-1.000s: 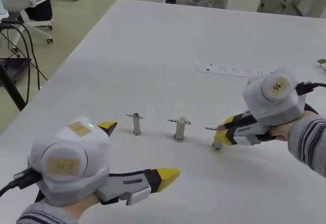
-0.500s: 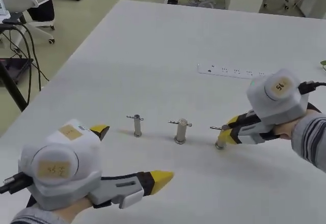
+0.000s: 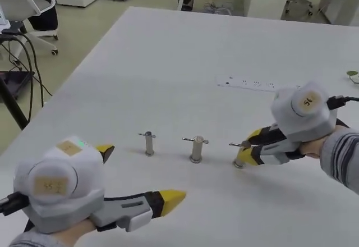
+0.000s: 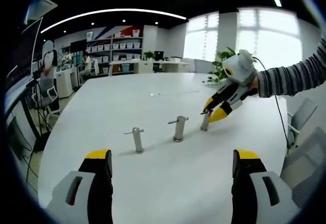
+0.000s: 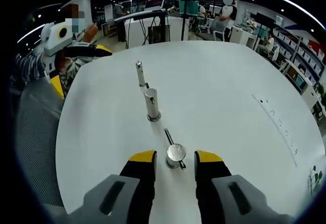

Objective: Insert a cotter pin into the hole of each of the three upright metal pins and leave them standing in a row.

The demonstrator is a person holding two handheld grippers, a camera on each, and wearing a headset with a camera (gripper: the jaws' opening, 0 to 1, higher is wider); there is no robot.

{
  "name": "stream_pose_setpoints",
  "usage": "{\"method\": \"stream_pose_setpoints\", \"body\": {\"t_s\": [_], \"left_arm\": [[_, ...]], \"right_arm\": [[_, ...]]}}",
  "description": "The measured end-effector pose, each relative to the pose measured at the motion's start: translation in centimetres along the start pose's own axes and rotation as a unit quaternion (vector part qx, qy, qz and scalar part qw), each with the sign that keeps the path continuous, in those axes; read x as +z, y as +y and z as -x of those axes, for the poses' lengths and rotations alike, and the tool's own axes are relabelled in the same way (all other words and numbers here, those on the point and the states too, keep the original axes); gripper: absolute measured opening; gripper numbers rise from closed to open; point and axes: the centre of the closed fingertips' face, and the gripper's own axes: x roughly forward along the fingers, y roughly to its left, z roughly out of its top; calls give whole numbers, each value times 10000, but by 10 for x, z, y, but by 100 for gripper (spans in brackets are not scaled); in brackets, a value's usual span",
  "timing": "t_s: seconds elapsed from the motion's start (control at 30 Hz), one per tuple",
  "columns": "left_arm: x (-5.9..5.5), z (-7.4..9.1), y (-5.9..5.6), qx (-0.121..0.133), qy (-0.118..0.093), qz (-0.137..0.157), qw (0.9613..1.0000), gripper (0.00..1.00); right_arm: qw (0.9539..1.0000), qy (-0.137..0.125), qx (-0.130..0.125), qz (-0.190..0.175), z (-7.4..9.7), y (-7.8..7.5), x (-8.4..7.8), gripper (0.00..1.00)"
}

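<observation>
White table (image 3: pixel 168 62) carries three upright metal pins standing in one row across the near half, as the head view shows: left pin (image 3: pixel 148 145), middle pin (image 3: pixel 196 150) and right pin (image 3: pixel 239 160). A white power strip (image 3: pixel 252 82) lies well beyond them on the far side.

Progress: the left cotter pin (image 3: pixel 147 135) and the middle cotter pin (image 3: pixel 195 140) each sit crosswise through the head of their pin. A third cotter pin (image 3: pixel 234 144) projects to the left from the top of the right pin and appears to pass through its hole; how fully it is seated cannot be told. On this evidence the insertions are judged complete or nearly so. What remains is to free the right pin without tipping it.

Right gripper (image 3: pixel 247 146): its jaws stand narrowly apart, one on either side of the right pin. The right gripper view shows a thin gap on each side, so they bracket the pin without clamping it. The cotter pin points away from the gripper, toward the middle pin.

Left gripper (image 4: pixel 172 169): jaws spread wide and empty, held at the near left, well apart from the row, with the left pin nearest.
</observation>
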Motion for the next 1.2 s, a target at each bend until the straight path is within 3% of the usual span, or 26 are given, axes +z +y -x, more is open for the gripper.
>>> {"method": "stream_pose_setpoints", "body": {"t_s": [0.13, 0.3, 0.37, 0.57, 0.73, 0.83, 1.0, 1.1, 1.2], "left_arm": [[3, 3, 3, -1, -35, 69, 10000, 98], [5, 9, 6, -20, 38, 178, 9998, 98], [6, 12, 7, -6, 78, 152, 9999, 98], [9, 19, 11, 33, 41, 229, 9997, 99], [6, 22, 11, 57, 48, 434, 9990, 99], [5, 26, 11, 104, 66, 437, 9990, 99], [4, 31, 12, 160, -2, 482, 9987, 99], [2, 33, 13, 189, 14, 480, 9987, 99], [2, 35, 13, 209, -13, 511, 9985, 99]], "right_arm": [[9982, -255, -286, -472, 15, 3, 1, 36], [9902, -733, -581, -1039, 38, 23, 7, 49], [9857, -939, -628, -1248, 46, 32, 8, 52], [9661, -1485, -803, -1953, 62, 50, 10, 63], [9575, -1702, -1027, -2092, 66, 61, 10, 73], [9544, -1778, -1078, -2142, 65, 73, 10, 78], [9553, -1779, -1085, -2098, 61, 87, 9, 81], [9560, -1761, -1141, -2051, 60, 91, 8, 83], [9535, -1777, -1196, -2118, 60, 93, 5, 86]]}}
